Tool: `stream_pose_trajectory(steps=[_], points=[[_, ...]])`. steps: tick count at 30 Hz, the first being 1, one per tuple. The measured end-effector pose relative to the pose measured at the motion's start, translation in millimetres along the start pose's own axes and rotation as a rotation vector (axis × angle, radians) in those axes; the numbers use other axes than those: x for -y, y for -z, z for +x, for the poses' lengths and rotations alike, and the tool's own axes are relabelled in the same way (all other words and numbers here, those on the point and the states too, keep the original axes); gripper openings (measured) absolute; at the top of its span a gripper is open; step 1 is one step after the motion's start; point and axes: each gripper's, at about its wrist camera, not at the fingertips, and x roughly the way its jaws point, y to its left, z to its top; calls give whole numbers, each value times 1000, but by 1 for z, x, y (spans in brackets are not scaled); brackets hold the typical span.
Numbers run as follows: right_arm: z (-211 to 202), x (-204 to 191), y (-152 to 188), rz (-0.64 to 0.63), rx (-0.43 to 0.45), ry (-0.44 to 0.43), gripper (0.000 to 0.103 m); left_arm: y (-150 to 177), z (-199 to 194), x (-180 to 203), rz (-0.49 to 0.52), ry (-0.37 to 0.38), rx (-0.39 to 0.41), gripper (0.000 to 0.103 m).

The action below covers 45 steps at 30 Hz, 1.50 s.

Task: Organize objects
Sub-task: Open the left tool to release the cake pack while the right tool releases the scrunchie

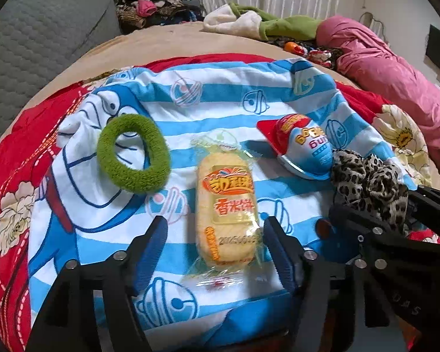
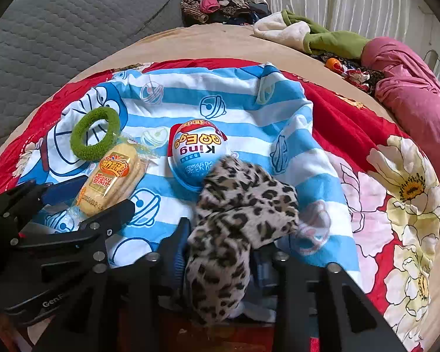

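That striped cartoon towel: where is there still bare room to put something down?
The striped towel lies bare along its far edge, beyond the green ring and toy egg. Its near side is crowded: snack packet, leopard-print cloth, both grippers.

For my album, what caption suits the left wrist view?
Open left tool straddling a yellow rice cracker pack on a blue striped cartoon blanket, green ring alongside.

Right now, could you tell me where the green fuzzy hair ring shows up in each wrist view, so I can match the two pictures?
Left wrist: the green hair ring lies left of centre on the striped cartoon towel, left of the yellow rice cracker packet.
Right wrist: the ring lies at upper left, touching the packet's far end.
Shared landmark: the blue toy egg.
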Motion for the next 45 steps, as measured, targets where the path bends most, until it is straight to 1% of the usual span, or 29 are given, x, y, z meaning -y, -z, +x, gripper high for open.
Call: stream_pose_trajectory(steps=[3, 7, 12, 15, 19, 26, 28, 31, 33, 37, 40, 42, 45], points=[[1, 1, 0, 1, -6, 3, 48, 0, -2, -3, -9, -2, 1, 72], [-2, 0, 0, -3, -1, 4, 52, 0, -6, -7, -20, -9, 6, 76], [-4, 1, 0, -2, 7, 21, 63, 0, -6, -11, -29, -4, -7, 78], [-5, 2, 0, -5, 6, 30, 66, 1, -5, -13, -29, -3, -20, 80], [-8, 3, -1, -6, 10, 29, 68, 1, -8, -13, -29, 3, -22, 80], [-19, 4, -2, -14, 27, 23, 73, 0, -20, -16, -37, 35, -11, 81], [-22, 4, -3, -13, 33, 19, 74, 0, -23, -17, -43, 32, -6, 82], [-27, 3, -3, -16, 44, 17, 77, -1, -26, -21, -70, 54, -11, 86], [-30, 2, -3, -20, 47, 17, 80, 0, -27, -23, -78, 71, -16, 87], [-35, 2, -3, -15, 50, 9, 80, 2, -32, -21, -75, 87, -19, 87], [-45, 2, -3, -5, 70, -17, 81, 3, -39, -19, -77, 87, -13, 87], [-51, 2, -2, 2, 76, -20, 85, 5, -46, -19, -75, 84, -2, 87], [-61, 0, 2, 13, 79, -29, 85, 8, -63, -20, -88, 87, 18, 89]])
